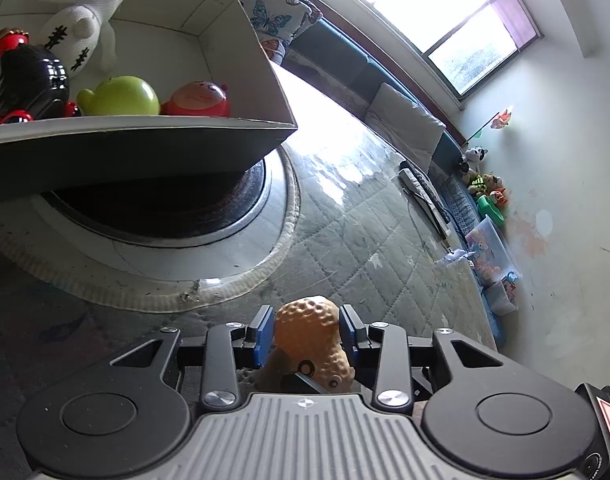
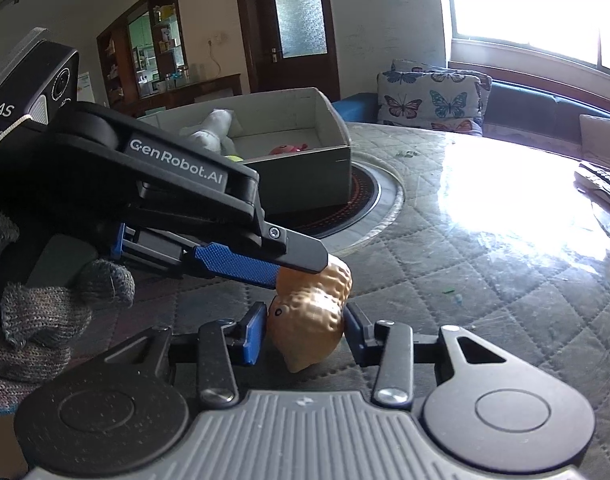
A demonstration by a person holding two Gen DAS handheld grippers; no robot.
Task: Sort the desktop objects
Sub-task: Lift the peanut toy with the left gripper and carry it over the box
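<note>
Lying low on the quilted table (image 2: 485,248), the peanut toy (image 2: 311,312) sits between both tools at once; its long axis runs roughly along the left gripper's reach, from a pale lower lobe near the cloth up to a dimpled upper lobe, and so crosses the right gripper's (image 2: 305,330) closing line; the right gripper's blue pads (image 2: 253,334) are drawn in against the toy's lower, wider lobe on either side, clamped on it; the left gripper (image 1: 307,330) comes in from the right tool's left and from above, and its own view shows its two pads (image 1: 265,330) pressing the flanks of the upper lobe, so it too is closed on the toy; a gloved hand (image 2: 37,312) carries that left tool. Both tools therefore share one object, each on a different lobe, and neither is nearer than the other; whichever lets go decides who carries.

Ahead of both tools, beyond a round dark inset (image 2: 345,208) in the table, stands the open box (image 2: 305,172); from the left gripper it lies forward and to the left, raised above the toy, and already holds a white plush (image 1: 83,24), a green toy (image 1: 121,96), a pink toy (image 1: 197,100) and a black and red toy (image 1: 25,80). Judging by that, the coming move is a lift forward over the near wall, most direct for the left gripper.
</note>
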